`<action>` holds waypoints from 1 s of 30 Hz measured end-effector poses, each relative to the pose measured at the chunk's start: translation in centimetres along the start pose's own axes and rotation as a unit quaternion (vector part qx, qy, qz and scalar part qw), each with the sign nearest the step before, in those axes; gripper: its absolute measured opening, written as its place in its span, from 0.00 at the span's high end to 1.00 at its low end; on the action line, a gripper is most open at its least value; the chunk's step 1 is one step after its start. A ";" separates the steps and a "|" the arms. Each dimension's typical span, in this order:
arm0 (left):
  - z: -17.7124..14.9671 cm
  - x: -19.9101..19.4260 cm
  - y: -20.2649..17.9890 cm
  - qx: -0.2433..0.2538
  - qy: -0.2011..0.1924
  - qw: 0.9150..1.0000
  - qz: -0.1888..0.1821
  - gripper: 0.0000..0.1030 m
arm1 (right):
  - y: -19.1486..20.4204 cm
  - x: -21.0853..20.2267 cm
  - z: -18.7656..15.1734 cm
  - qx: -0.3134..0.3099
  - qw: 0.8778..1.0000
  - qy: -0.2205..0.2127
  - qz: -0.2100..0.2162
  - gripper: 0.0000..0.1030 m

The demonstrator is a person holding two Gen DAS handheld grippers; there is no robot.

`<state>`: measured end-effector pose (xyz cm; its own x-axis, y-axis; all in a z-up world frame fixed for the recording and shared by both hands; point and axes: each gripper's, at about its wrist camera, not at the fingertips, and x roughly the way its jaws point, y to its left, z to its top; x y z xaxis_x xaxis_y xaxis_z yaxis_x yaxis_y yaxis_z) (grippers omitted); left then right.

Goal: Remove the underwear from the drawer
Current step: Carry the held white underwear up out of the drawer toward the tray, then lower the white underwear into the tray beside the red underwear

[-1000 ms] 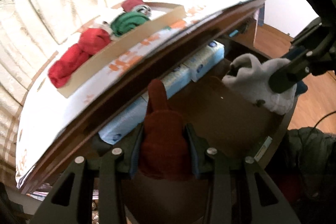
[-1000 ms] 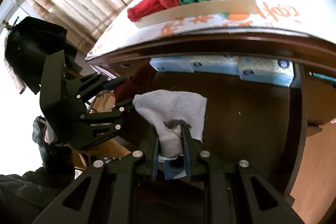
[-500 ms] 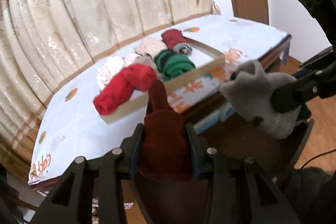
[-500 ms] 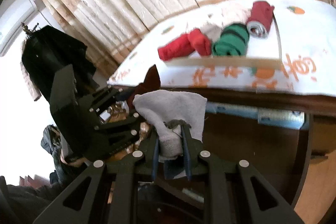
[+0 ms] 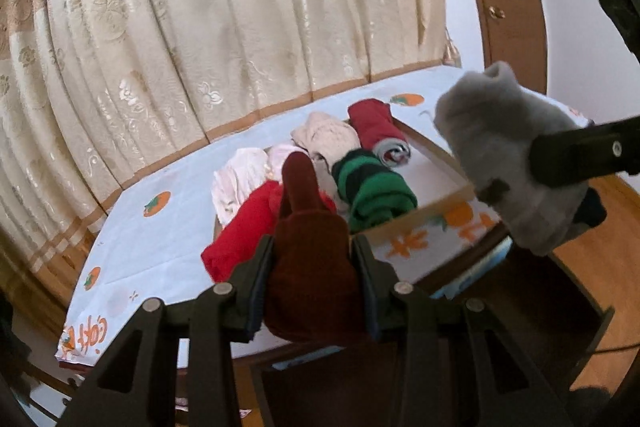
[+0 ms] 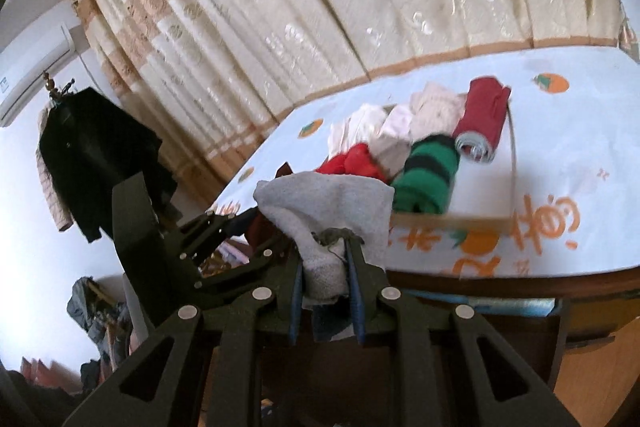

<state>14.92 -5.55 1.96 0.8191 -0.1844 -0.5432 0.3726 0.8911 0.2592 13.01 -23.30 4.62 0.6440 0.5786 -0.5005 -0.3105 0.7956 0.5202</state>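
My left gripper (image 5: 313, 247) is shut on a dark red rolled underwear (image 5: 310, 259) whose tip sticks up between the fingers. My right gripper (image 6: 325, 255) is shut on a grey rolled underwear (image 6: 326, 203); that grey roll (image 5: 508, 155) and the right gripper's finger show at the right of the left wrist view. Both are held above the open brown drawer (image 5: 532, 307), in front of the table's edge. The left gripper's body (image 6: 160, 227) stands at the left of the right wrist view.
A shallow cardboard tray (image 5: 424, 215) (image 6: 452, 221) on the white orange-print tablecloth (image 5: 160, 227) holds several rolled garments: red, green-striped, maroon, beige, white. Blue-white packs (image 6: 480, 301) lie at the drawer's back. A cream curtain hangs behind; a dark coat (image 6: 96, 155) hangs at left.
Both grippers rose with their rolls from inside the drawer to above table height; the tabletop and tray now lie below and ahead. Grips unchanged.
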 end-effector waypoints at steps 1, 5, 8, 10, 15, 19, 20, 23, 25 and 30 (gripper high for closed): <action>0.3 0.2 0.0 -0.004 -0.001 1.000 0.001 0.63 | -0.2 -0.1 0.4 0.001 1.000 -0.006 -0.003 0.79; 1.7 1.3 0.3 -0.024 -0.010 1.000 0.009 0.63 | -0.8 -0.3 1.6 0.000 0.999 -0.031 -0.020 0.79; 2.6 2.3 0.3 -0.036 -0.012 0.999 0.005 0.63 | -1.3 -0.7 2.3 -0.001 0.998 -0.052 -0.038 0.79; 3.0 2.9 0.4 -0.044 -0.015 0.999 0.000 0.63 | -1.8 -0.9 2.8 0.000 0.997 -0.062 -0.049 0.79; 3.9 4.4 0.0 -0.060 -0.013 0.998 -0.018 0.63 | -3.7 -1.5 4.2 0.006 0.991 -0.089 -0.096 0.79; 4.5 5.9 -1.4 -0.058 -0.006 0.998 -0.032 0.63 | -5.2 -1.5 5.0 0.012 0.987 -0.103 -0.121 0.79; 4.7 6.4 -1.8 -0.060 -0.004 0.998 -0.036 0.63 | -5.6 -1.3 5.1 0.015 0.987 -0.102 -0.123 0.79; 5.3 7.4 -3.1 -0.059 0.000 0.997 -0.045 0.63 | -7.1 0.0 5.3 0.029 0.986 -0.092 -0.134 0.79; 5.7 8.0 -3.7 -0.055 0.000 0.998 -0.042 0.63 | -7.9 0.6 5.3 0.040 0.986 -0.087 -0.136 0.79; 6.3 9.1 -4.1 -0.053 0.006 0.998 -0.034 0.63 | -9.2 1.9 5.0 0.058 0.986 -0.078 -0.134 0.79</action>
<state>23.62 -13.55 0.98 0.7883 -0.2417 -0.5658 0.3785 0.9155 0.1362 20.54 -30.45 2.34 0.7946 0.3092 -0.5225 -0.0395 0.8851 0.4637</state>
